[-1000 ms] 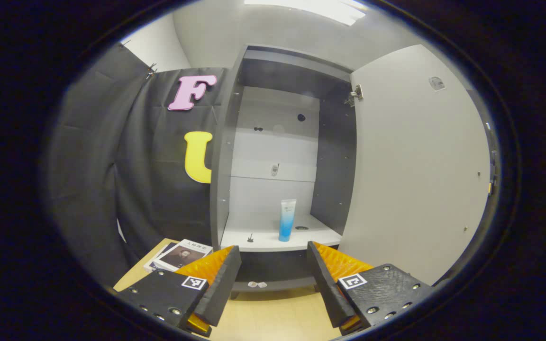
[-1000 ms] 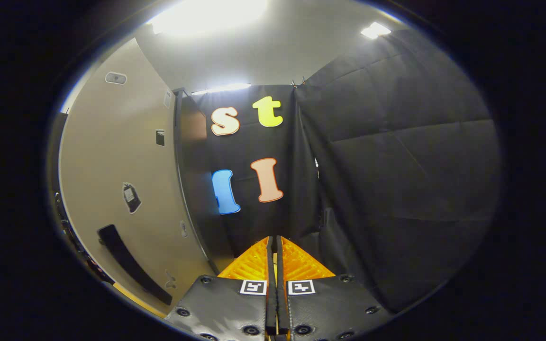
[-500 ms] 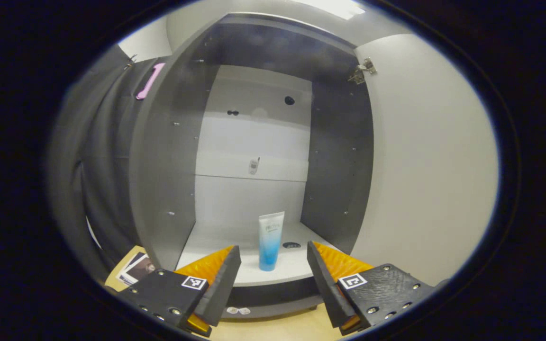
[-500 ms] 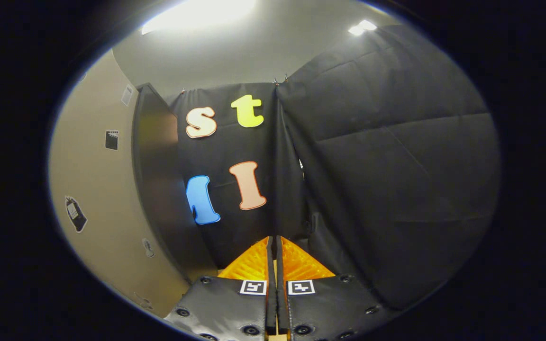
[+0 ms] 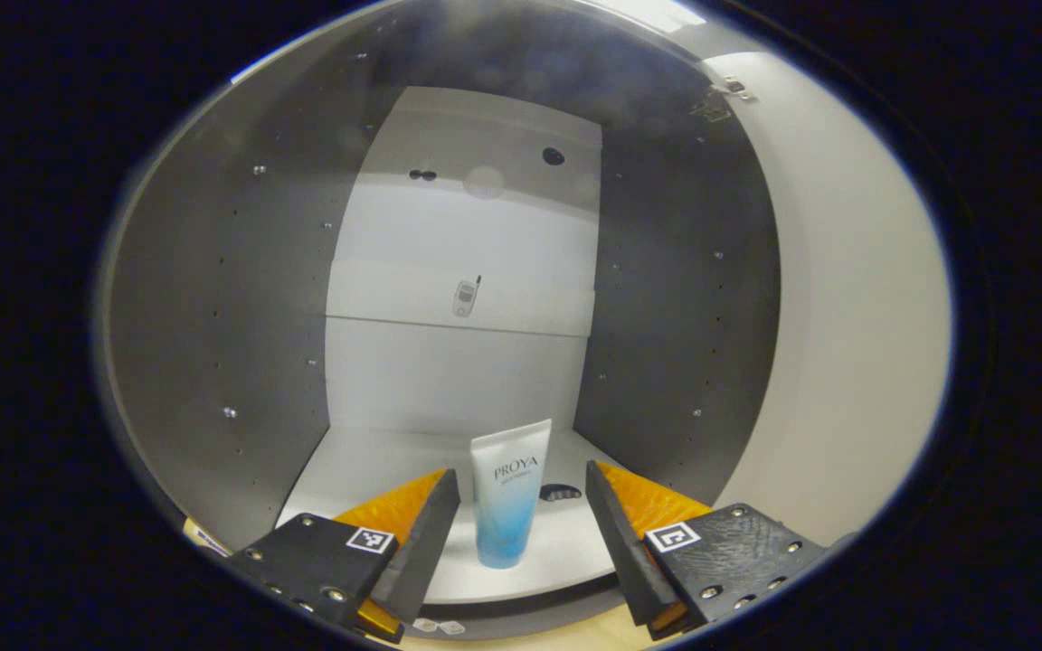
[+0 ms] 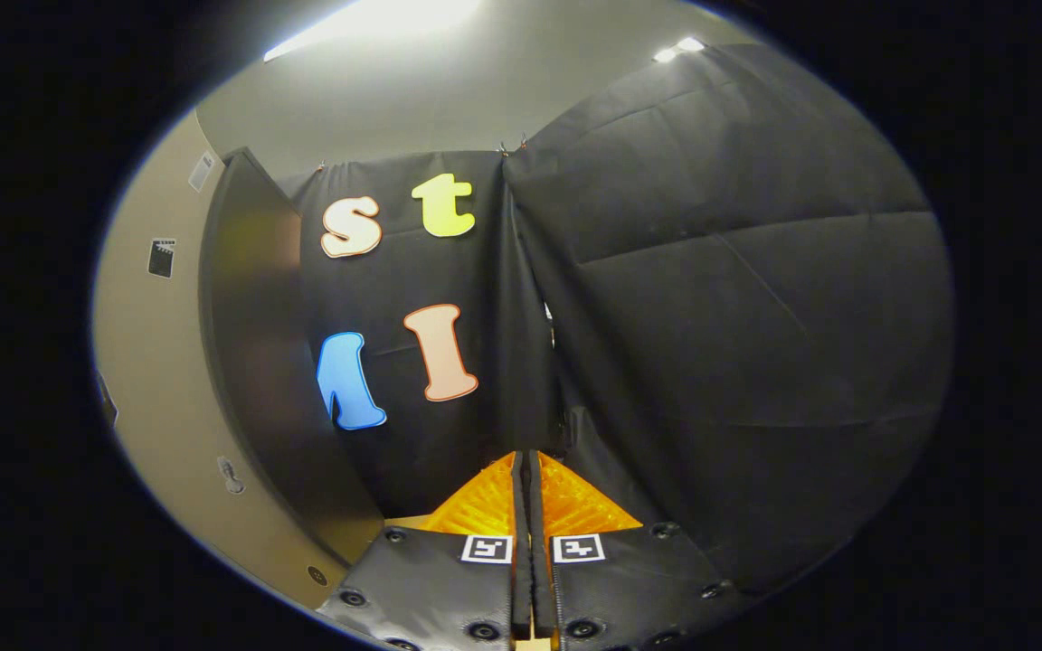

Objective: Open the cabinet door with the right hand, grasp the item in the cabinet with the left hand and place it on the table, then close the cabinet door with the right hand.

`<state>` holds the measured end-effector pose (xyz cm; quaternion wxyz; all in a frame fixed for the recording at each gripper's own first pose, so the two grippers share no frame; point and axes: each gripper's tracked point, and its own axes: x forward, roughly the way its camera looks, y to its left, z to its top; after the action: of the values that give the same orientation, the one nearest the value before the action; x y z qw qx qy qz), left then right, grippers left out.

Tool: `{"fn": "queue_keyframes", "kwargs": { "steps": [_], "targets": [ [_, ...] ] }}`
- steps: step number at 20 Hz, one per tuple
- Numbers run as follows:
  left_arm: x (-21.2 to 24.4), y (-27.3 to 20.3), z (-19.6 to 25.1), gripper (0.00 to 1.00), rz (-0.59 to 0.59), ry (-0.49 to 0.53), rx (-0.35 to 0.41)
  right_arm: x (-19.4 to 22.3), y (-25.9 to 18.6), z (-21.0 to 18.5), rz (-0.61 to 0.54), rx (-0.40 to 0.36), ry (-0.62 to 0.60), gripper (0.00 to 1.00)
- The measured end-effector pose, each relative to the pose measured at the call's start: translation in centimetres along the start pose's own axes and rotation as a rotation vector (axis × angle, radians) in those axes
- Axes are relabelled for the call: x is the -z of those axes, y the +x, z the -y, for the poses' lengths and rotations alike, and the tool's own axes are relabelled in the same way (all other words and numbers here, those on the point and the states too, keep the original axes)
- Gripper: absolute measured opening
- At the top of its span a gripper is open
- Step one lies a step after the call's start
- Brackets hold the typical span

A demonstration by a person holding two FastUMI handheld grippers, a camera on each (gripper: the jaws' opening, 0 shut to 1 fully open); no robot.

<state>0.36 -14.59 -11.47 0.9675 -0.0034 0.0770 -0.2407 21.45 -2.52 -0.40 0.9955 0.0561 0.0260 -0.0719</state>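
Left gripper view: the left gripper [image 5: 518,511] is spreading wide around the tube [image 5: 506,497], which is standing upright on the cabinet shelf [image 5: 358,470], untouched. Right gripper view: the right gripper [image 6: 527,493] is pressing its fingers together, empty, beside the open cabinet door [image 6: 146,362].

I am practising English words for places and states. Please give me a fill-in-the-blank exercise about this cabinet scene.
1. The tube stands ____ on the cabinet shelf.
2. The left tool is ____, with the tube seen between its fingers.
3. The right tool is ____ and holds nothing.
4. The cabinet door is ____.

Missing words: upright; open; shut; open
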Motion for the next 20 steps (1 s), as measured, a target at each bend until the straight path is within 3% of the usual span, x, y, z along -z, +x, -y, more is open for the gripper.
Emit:
{"fn": "queue_keyframes", "kwargs": {
  "steps": [1, 4, 5, 7, 8, 9, 10, 12, 17, 20],
  "targets": [
    [-0.3, 0.0, -0.3, 0.86, 0.0, 0.009, -0.007, -0.1, 0.0, 0.7, 0.003, 0.022, 0.003, 0.0],
    [-0.1, -0.1, 0.3, 0.85, -0.005, 0.04, 0.005, 0.0, 0.8, 1.2, -0.003, 0.031, 0.03, 0.13],
    [-0.1, -0.1, 0.3, 0.85, -0.008, 0.054, 0.003, 0.1, 1.1, 0.9, -0.008, 0.025, 0.035, 0.24],
    [0.3, 0.6, 0.3, 0.85, -0.019, 0.082, -0.004, 0.8, 1.5, 1.1, -0.029, 0.031, 0.02, 0.22],
    [0.3, 0.6, 0.0, 0.85, -0.022, 0.097, -0.021, 1.2, 1.7, 1.0, -0.041, 0.031, 0.011, 0.29],
    [0.2, 0.9, -0.4, 0.64, -0.026, 0.106, -0.034, 1.4, 1.8, 0.8, -0.049, 0.026, 0.005, 0.22],
    [0.7, 0.9, -0.1, 0.43, -0.038, 0.109, -0.023, 1.5, 2.0, 0.6, -0.052, 0.023, 0.0, 0.29],
    [0.6, 0.7, 0.3, 0.47, -0.049, 0.115, -0.012, 1.7, 2.1, 0.4, -0.053, 0.019, -0.008, 0.29],
    [0.0, -0.7, -0.1, 0.19, -0.039, 0.126, -0.037, 2.8, 2.0, 0.0, -0.077, 0.015, -0.022, 0.35],
    [0.7, 0.3, 0.3, 0.19, -0.063, 0.16, -0.018, 3.1, 1.6, 0.1, -0.092, 0.021, -0.024, 0.38]
  ]
}}
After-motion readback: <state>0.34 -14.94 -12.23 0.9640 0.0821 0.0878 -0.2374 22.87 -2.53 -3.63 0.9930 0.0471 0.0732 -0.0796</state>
